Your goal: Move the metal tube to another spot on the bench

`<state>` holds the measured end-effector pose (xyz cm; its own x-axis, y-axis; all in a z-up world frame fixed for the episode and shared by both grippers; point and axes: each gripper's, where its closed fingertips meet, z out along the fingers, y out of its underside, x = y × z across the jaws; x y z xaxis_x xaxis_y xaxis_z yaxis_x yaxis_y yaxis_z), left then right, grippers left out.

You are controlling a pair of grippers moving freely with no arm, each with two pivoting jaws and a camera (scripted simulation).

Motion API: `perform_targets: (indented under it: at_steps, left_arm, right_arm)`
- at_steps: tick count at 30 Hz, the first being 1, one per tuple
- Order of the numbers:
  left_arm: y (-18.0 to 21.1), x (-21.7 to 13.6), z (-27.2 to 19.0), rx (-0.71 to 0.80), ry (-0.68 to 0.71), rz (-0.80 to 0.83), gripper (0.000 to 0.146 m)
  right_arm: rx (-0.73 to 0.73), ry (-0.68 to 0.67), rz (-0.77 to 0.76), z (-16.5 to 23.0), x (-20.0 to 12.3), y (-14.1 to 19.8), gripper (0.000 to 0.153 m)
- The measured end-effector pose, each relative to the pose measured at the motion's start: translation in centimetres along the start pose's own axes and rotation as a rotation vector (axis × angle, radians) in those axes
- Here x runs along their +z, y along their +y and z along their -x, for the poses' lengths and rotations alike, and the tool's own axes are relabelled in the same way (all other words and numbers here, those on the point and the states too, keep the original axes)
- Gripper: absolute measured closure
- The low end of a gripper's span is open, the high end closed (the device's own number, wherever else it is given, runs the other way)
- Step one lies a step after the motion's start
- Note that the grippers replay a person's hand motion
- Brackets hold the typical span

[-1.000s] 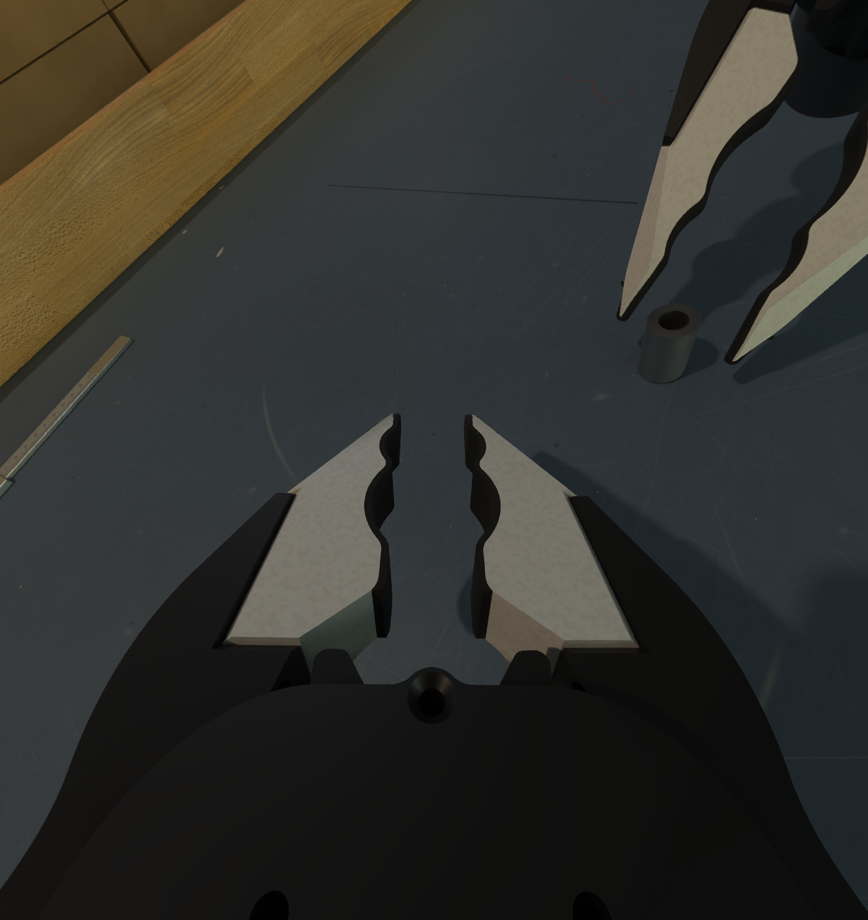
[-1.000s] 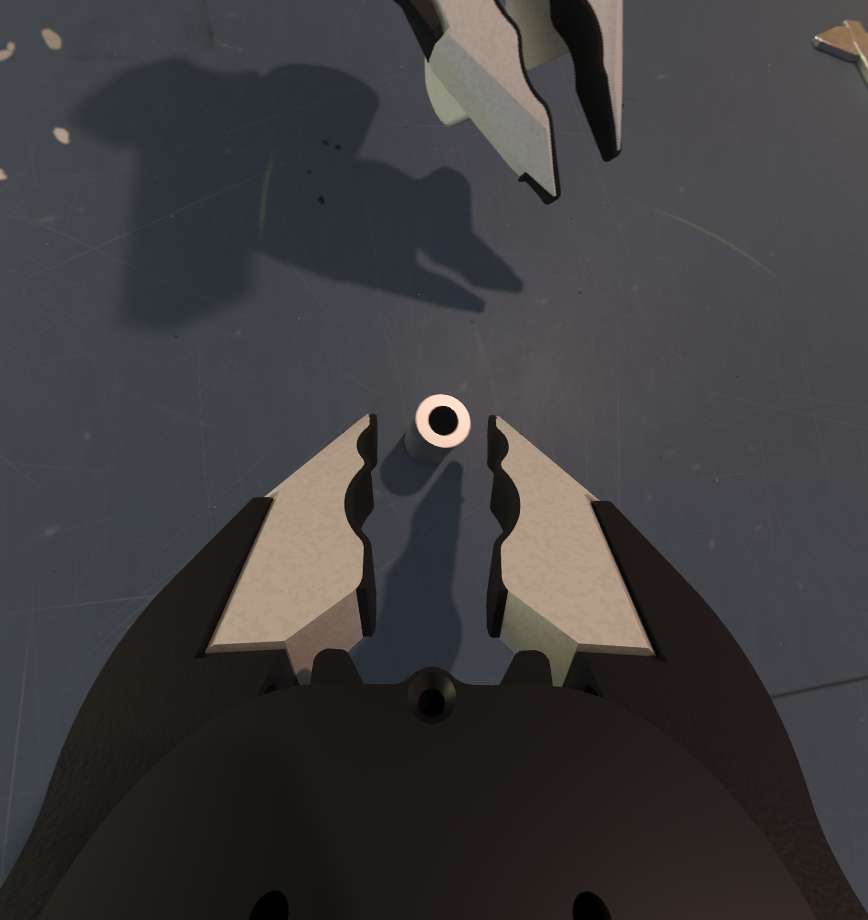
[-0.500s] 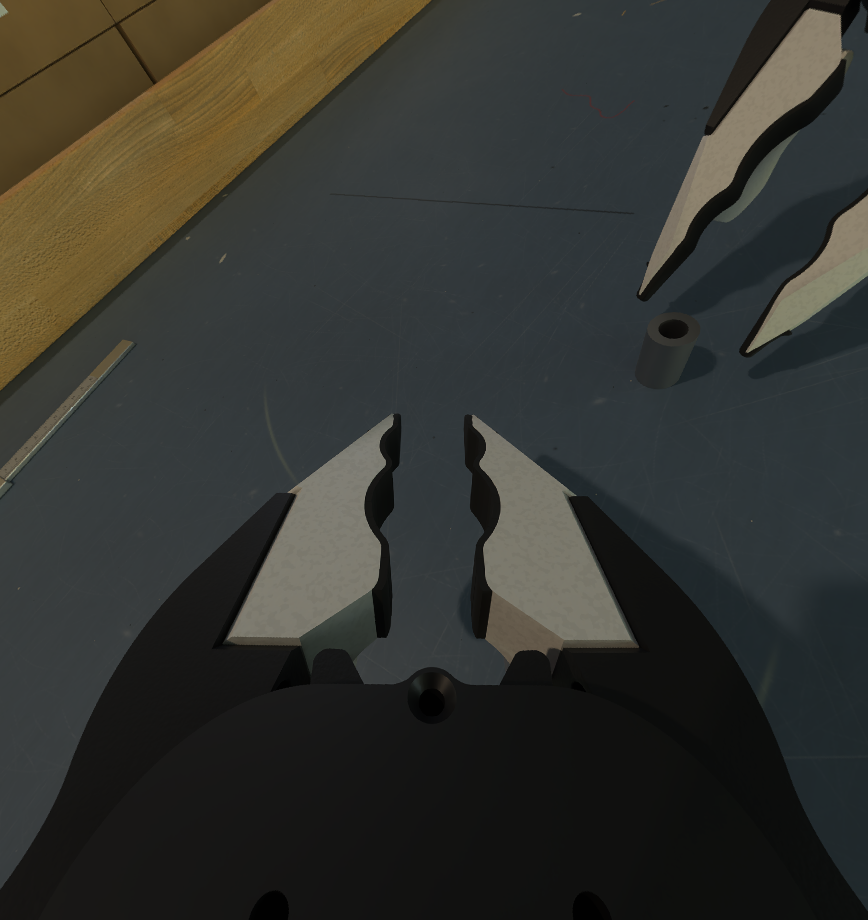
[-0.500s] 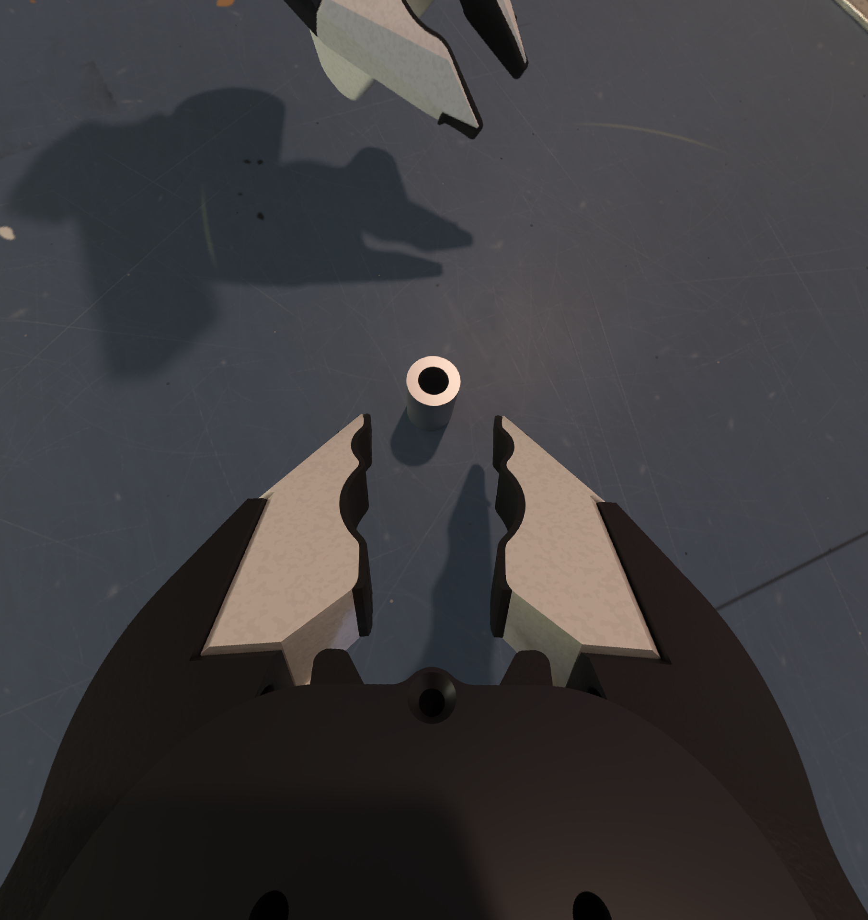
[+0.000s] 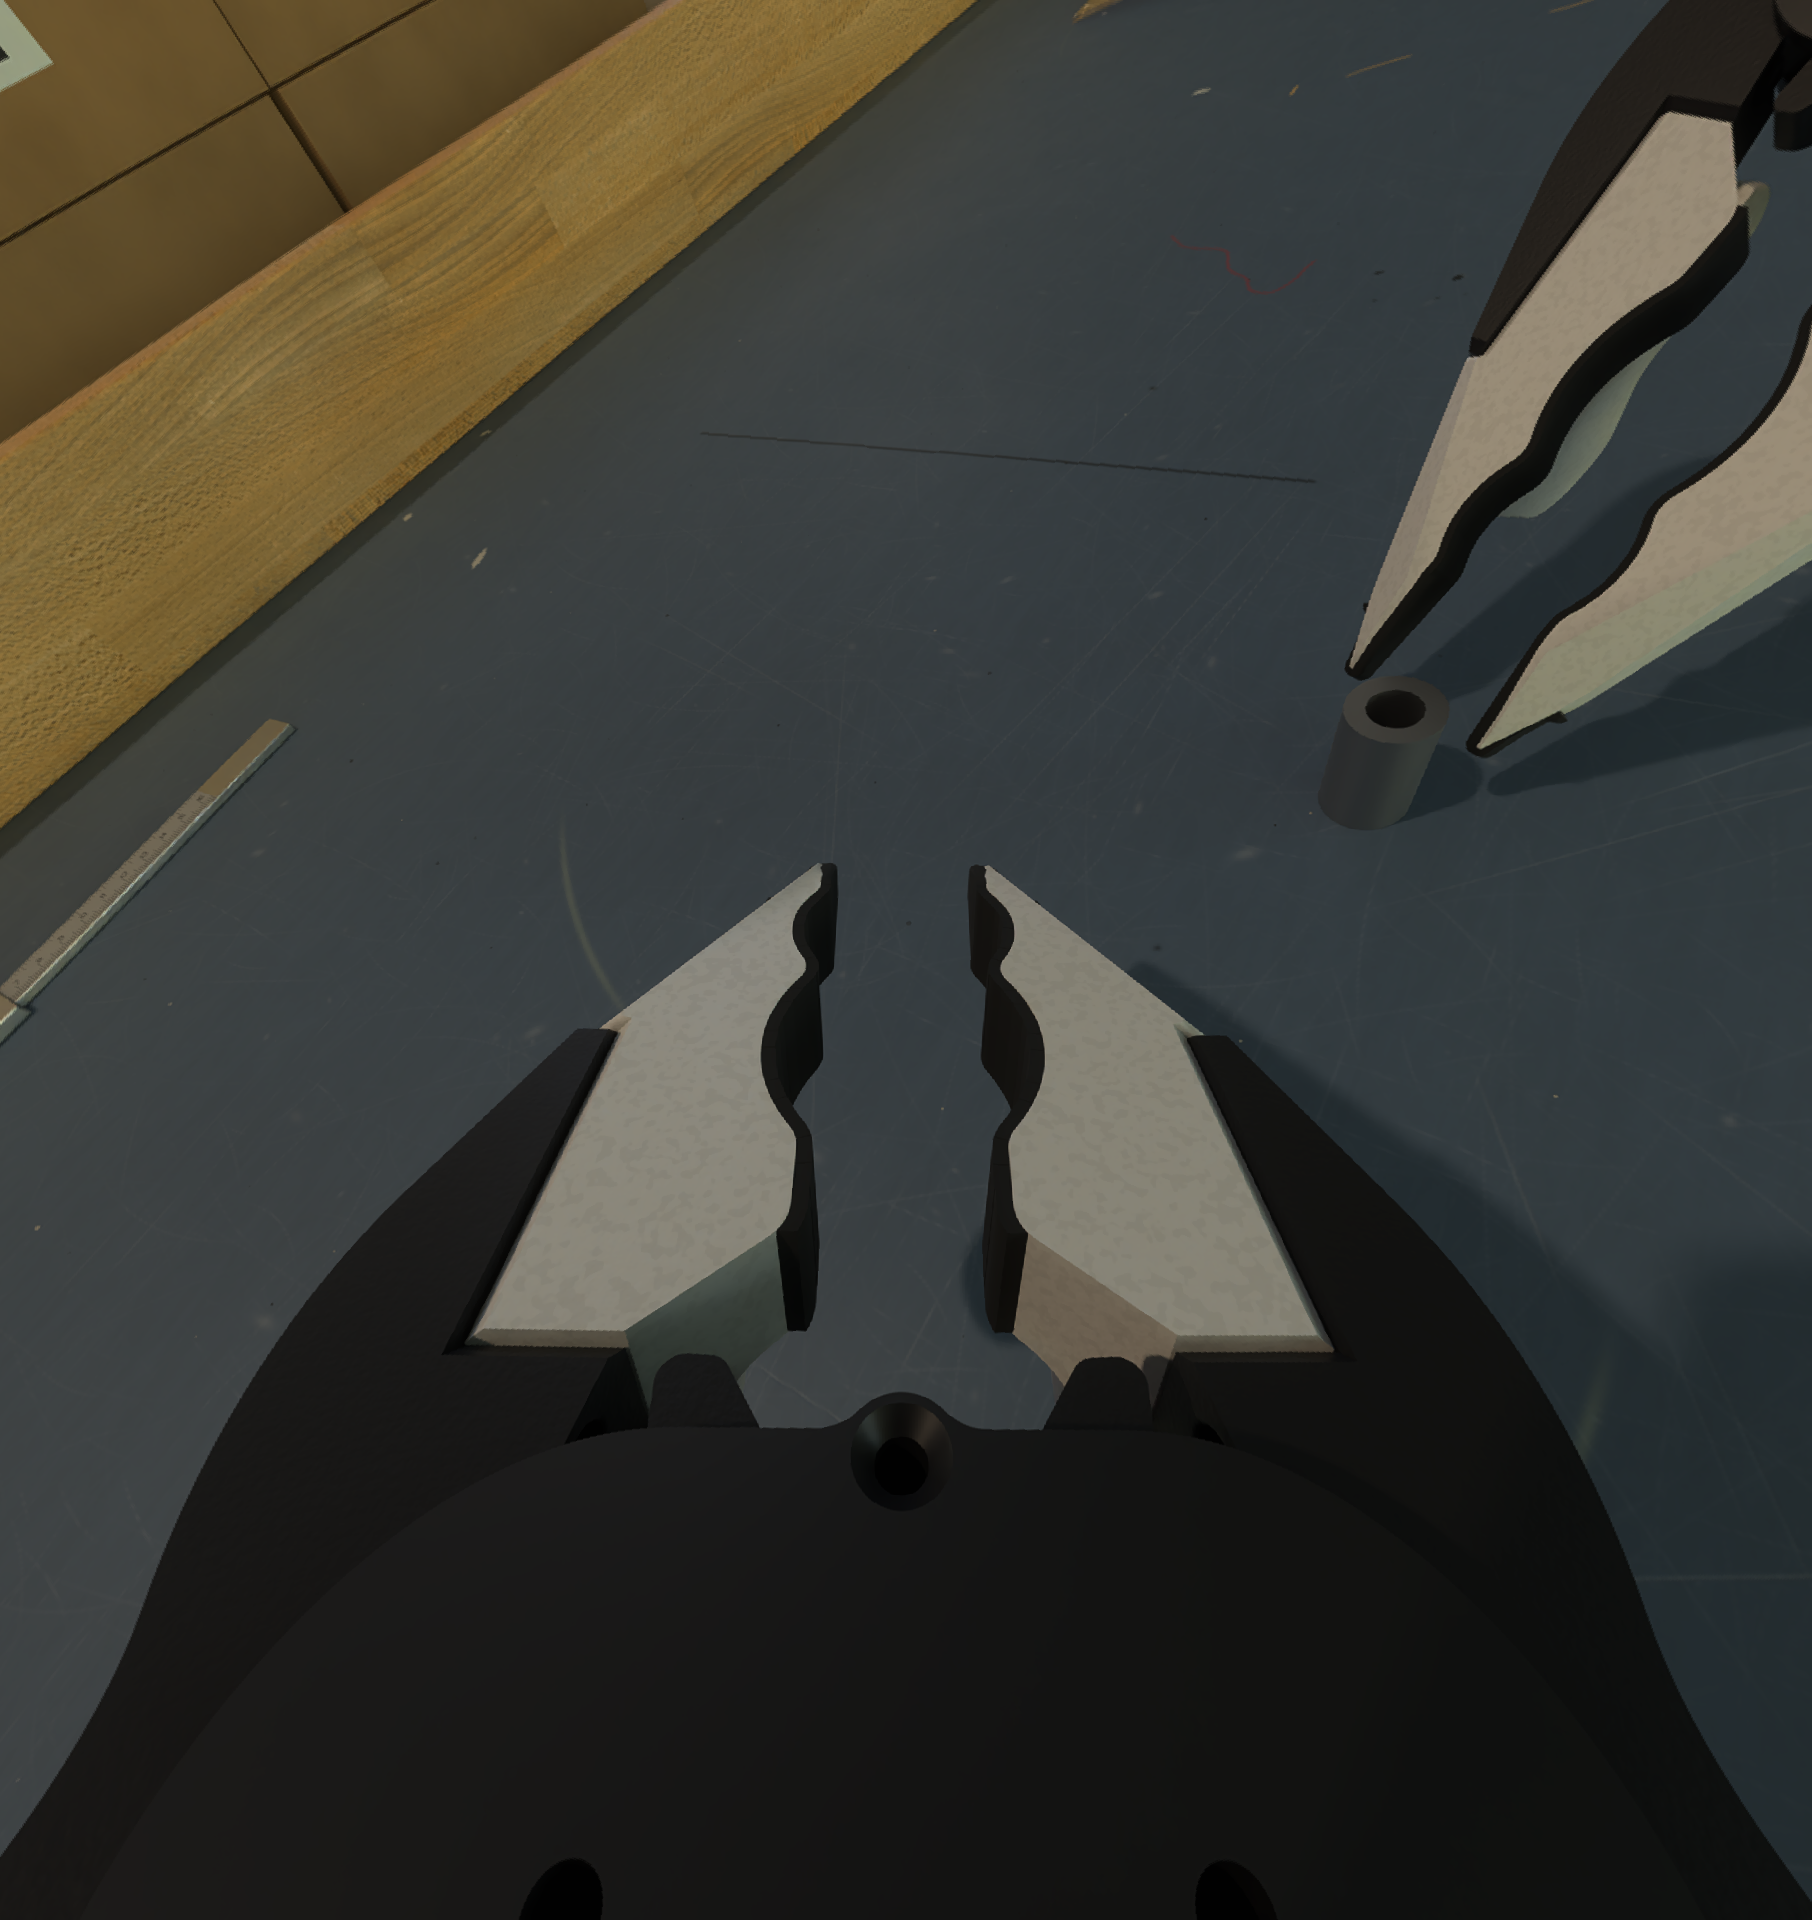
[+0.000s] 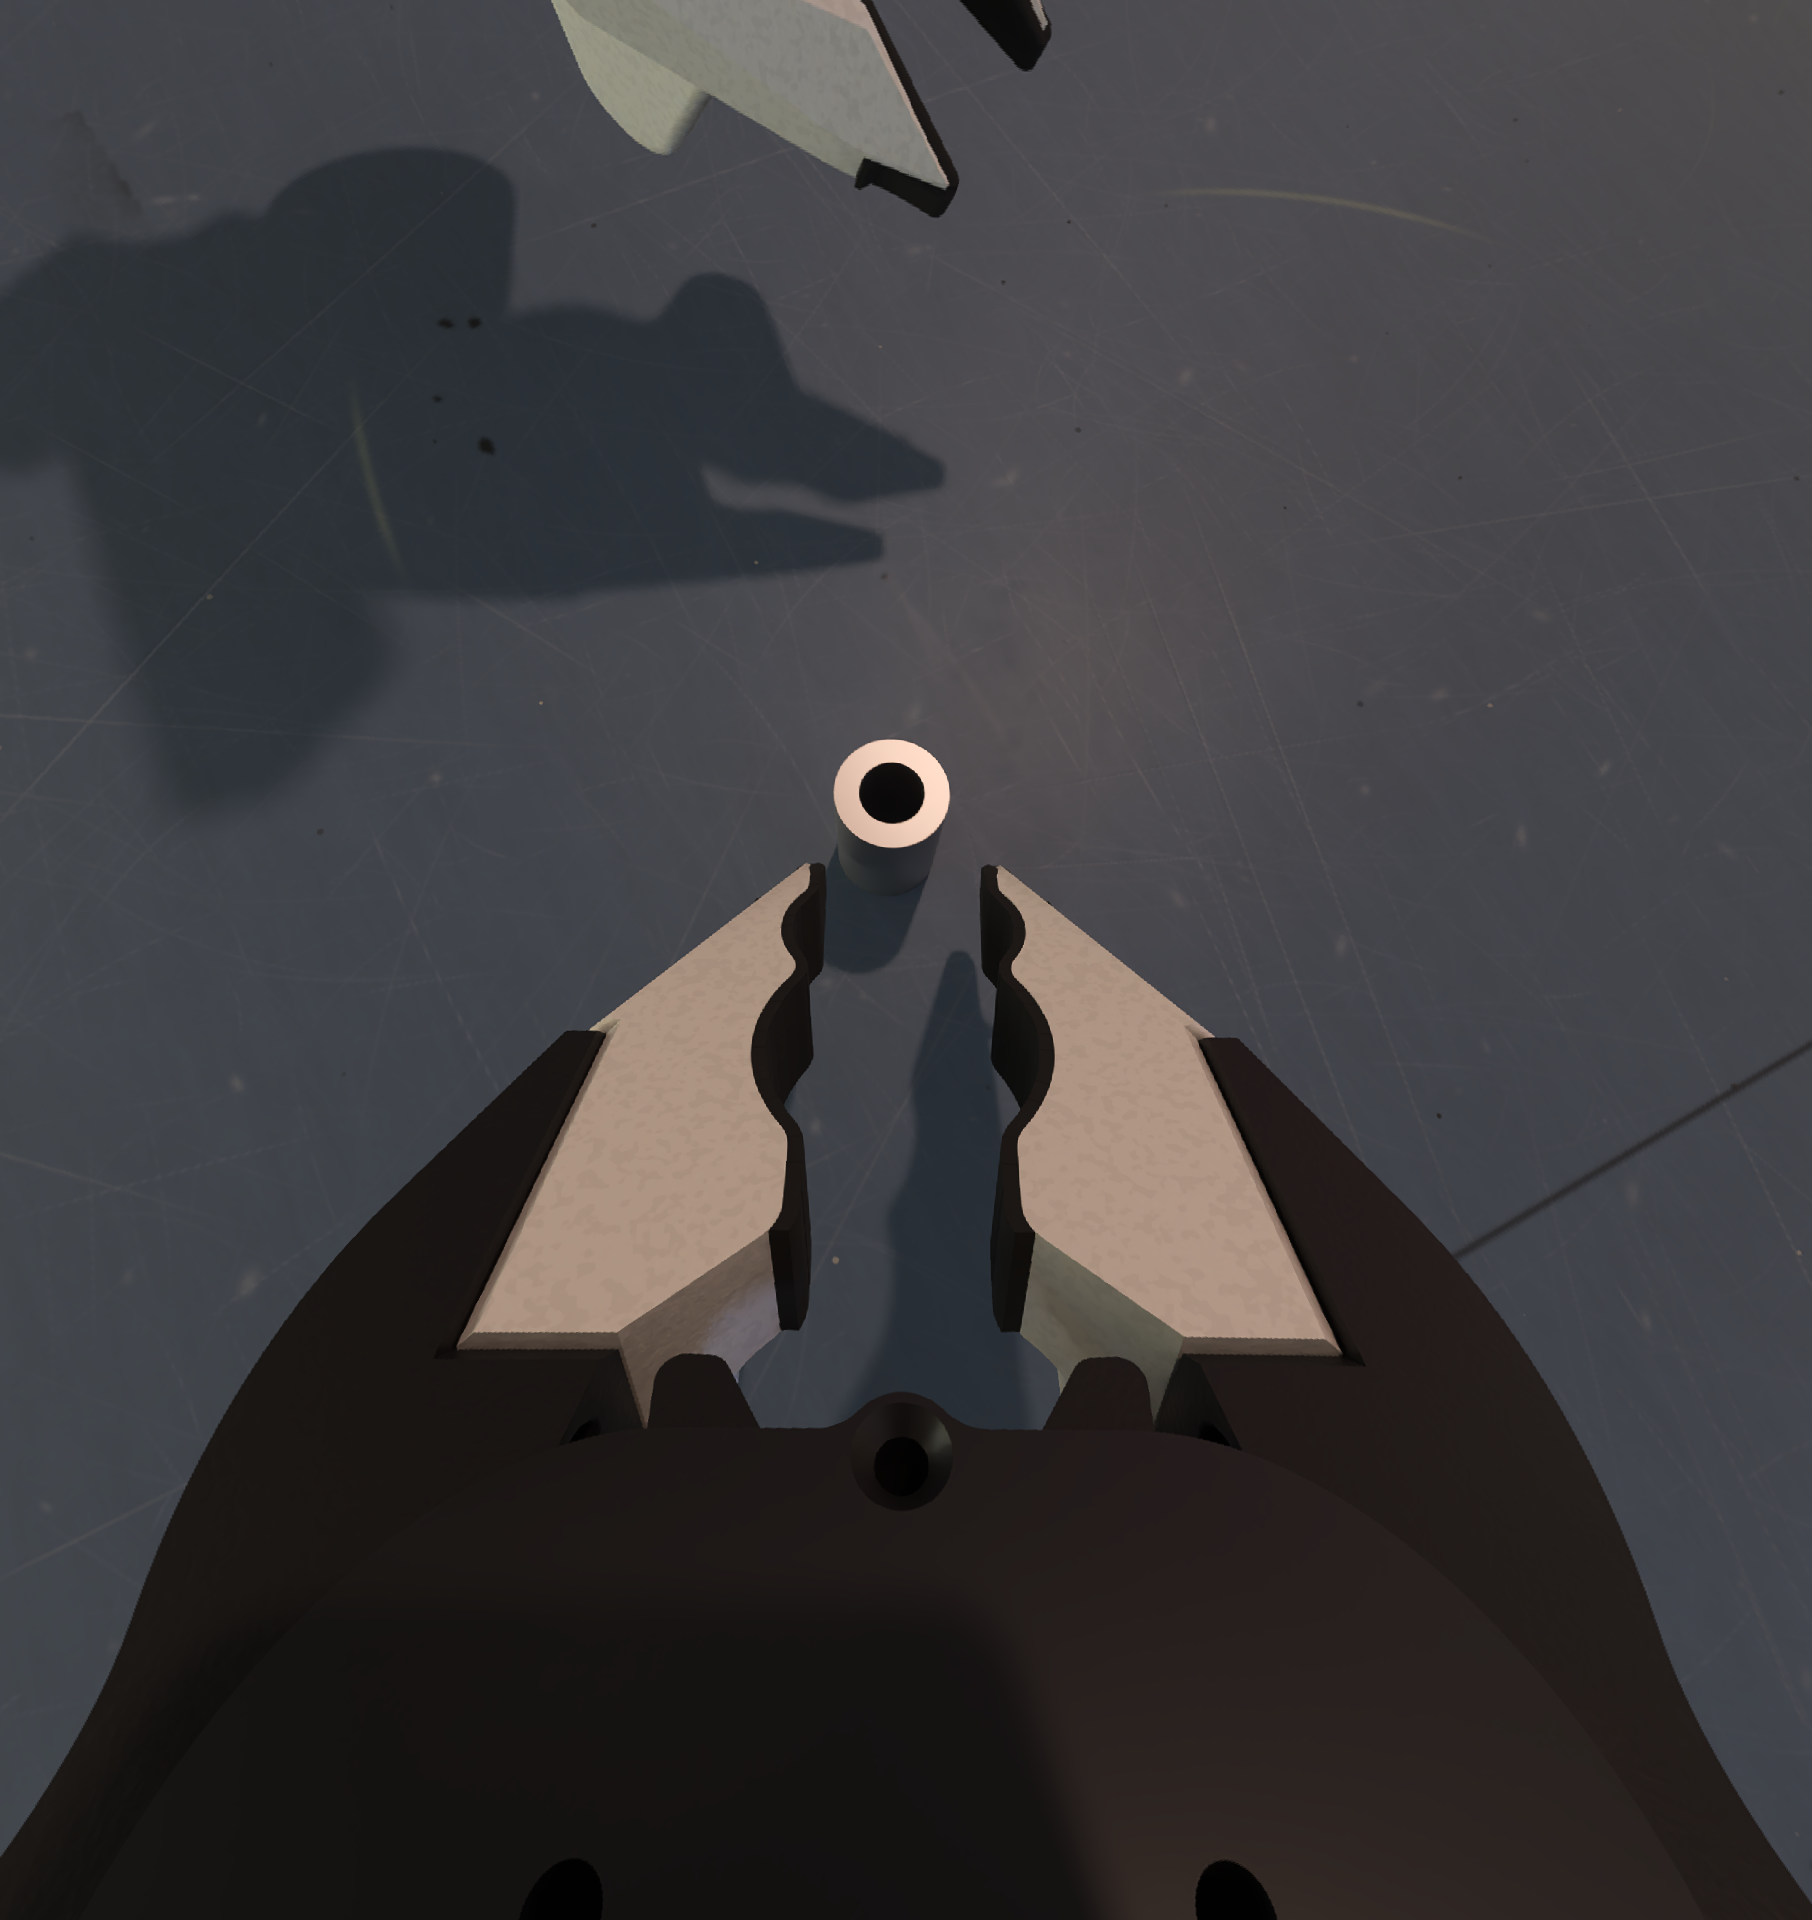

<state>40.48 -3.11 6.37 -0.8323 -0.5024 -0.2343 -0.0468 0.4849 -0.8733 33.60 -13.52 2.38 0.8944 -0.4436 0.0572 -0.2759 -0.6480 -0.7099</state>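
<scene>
The metal tube is a short grey cylinder standing upright on the dark bench mat. My right gripper is open and empty. Its fingertips sit just behind the tube's base, one on each side, and the tube is not between the jaws. In the left wrist view the tube stands at the right with the right gripper slanting down over it. My left gripper is open and empty, well to the left of the tube. It also shows at the top of the right wrist view.
A wooden edge board runs along the far left of the bench, with cardboard boxes beyond it. A steel ruler lies on the mat near that edge. A thin seam crosses the mat.
The right gripper has drawn back from the tube, which now stands ahead of its tips rather than between them. Its jaws have narrowed. The left gripper has barely shifted.
</scene>
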Motion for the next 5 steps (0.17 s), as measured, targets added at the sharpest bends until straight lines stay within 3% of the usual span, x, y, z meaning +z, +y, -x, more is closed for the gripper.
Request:
perform_targets:
  at_steps: [5]
  left_arm:
    - [-0.03,-0.02,0.00,-0.002,0.002,-0.003,0.121]
  right_arm:
    - [0.004,-0.008,0.019,0.31,0.60,-0.27,0.123]
